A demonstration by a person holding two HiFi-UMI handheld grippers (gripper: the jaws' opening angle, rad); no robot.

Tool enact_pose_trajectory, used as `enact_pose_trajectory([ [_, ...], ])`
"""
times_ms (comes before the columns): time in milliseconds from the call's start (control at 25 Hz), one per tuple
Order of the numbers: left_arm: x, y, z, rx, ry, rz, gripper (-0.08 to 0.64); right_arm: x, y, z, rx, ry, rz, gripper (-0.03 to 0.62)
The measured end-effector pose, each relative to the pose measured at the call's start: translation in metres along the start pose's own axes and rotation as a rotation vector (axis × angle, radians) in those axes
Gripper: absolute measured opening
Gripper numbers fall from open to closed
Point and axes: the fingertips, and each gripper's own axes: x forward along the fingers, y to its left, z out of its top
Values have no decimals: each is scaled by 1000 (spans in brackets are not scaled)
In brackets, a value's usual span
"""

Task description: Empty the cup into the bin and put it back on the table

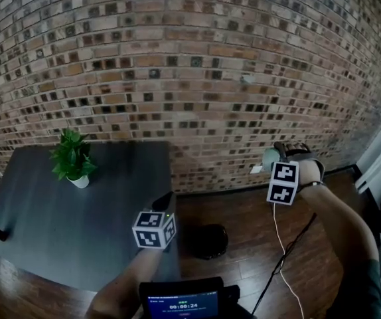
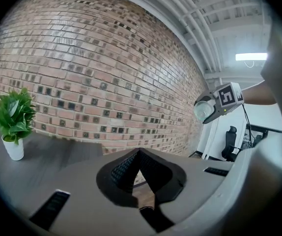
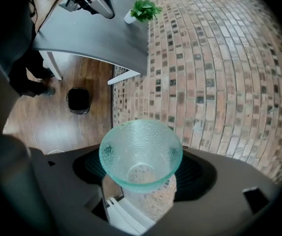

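The right gripper has its jaws wide apart, and they press on the two sides of the cup, so the cup is gripped. The cup is of pale green glass with small dimples. In the right gripper view its mouth faces the camera, and only the clear bottom shows inside it. It is held in the air, well off the table, to the right of the table's right edge and close to the brick wall.

The left gripper has its jaws closed together, tip against tip, with nothing between them. In the head view it hangs over the near right corner of the table.

The bin is black and stands on the wood floor, just beside the right edge of the table, near that same corner. A small green plant in a white pot stands upright on the far left part of the table. A thin cable hangs down to the floor, to the right of the table.
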Motion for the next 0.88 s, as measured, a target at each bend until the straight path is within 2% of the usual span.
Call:
enact_pose_trajectory([
  [200, -3, 4, 2, 4, 1, 9, 3, 9, 13, -4, 164, -55, 74, 391],
  [560, -6, 3, -3, -8, 7, 15, 3, 15, 23, 0, 337, -146, 134, 391],
  [720, -9, 3, -2, -21, -4, 14, 3, 17, 33, 6, 422, -209, 187, 391],
  [880, -15, 9, -3, -34, -7, 32, 3, 23, 42, 8, 496, -271, 205, 391],
])
